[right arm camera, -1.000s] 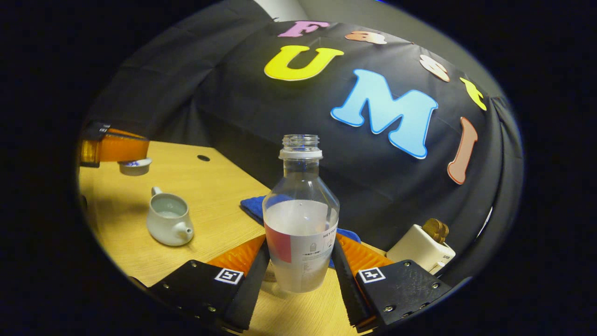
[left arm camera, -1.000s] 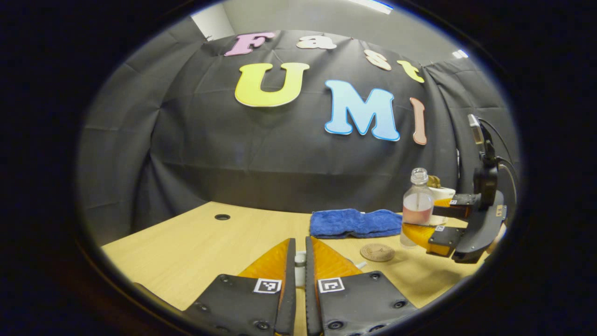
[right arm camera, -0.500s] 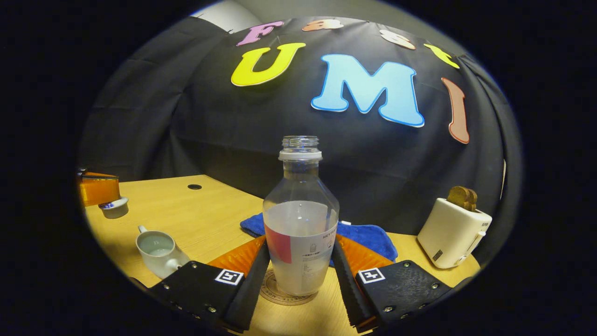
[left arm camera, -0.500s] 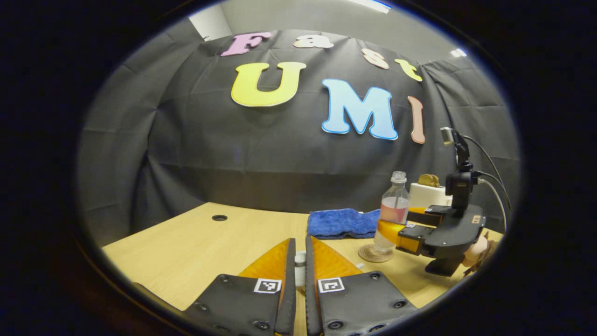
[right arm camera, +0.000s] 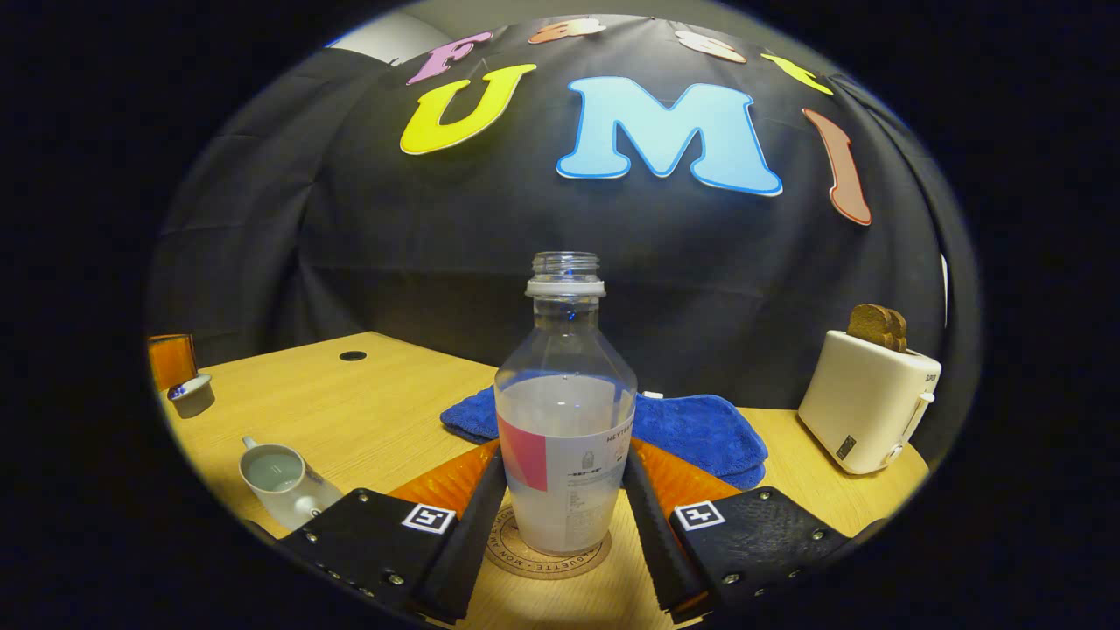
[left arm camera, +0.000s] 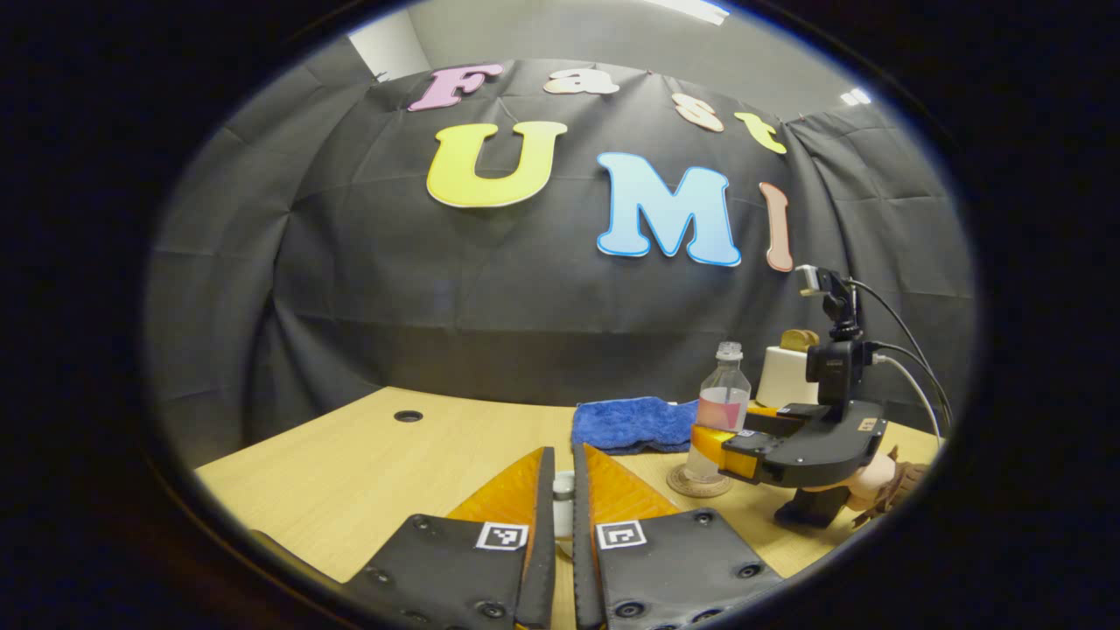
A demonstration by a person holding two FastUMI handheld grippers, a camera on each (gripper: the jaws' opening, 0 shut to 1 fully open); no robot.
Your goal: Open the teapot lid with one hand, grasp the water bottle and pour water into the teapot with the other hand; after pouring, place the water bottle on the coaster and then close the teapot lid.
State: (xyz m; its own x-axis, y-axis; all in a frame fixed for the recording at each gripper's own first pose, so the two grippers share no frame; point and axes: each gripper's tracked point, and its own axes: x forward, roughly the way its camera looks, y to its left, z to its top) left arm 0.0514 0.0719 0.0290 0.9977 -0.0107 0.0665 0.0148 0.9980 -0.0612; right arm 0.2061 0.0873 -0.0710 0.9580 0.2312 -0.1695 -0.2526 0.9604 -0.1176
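Observation:
A clear water bottle (right arm camera: pixel 564 429), uncapped and part full, stands upright on the round cork coaster (right arm camera: pixel 547 553). My right gripper (right arm camera: pixel 564 451) is shut on its lower body, one finger on each side. The white teapot (right arm camera: pixel 276 477) sits open at the lower left with water inside. Its lid (right arm camera: pixel 191 394) hangs at the far left in my left gripper (right arm camera: pixel 172 360). In the left gripper view, my left gripper (left arm camera: pixel 563 490) is shut on the small white lid (left arm camera: pixel 563 493). Farther right are the bottle (left arm camera: pixel 723 407), the coaster (left arm camera: pixel 691 482) and the right gripper (left arm camera: pixel 722 439).
A blue towel (right arm camera: pixel 700 429) lies behind the bottle, near the booth wall. A white toaster (right arm camera: pixel 866 398) with toast in it stands at the right. The wooden table (right arm camera: pixel 367 402) has a cable hole (right arm camera: pixel 353 356) at the back left. A hand (left arm camera: pixel 875 477) holds the right gripper.
The right gripper carried the bottle over to the coaster and set it down upright on it. The left gripper kept the lid held and barely moved.

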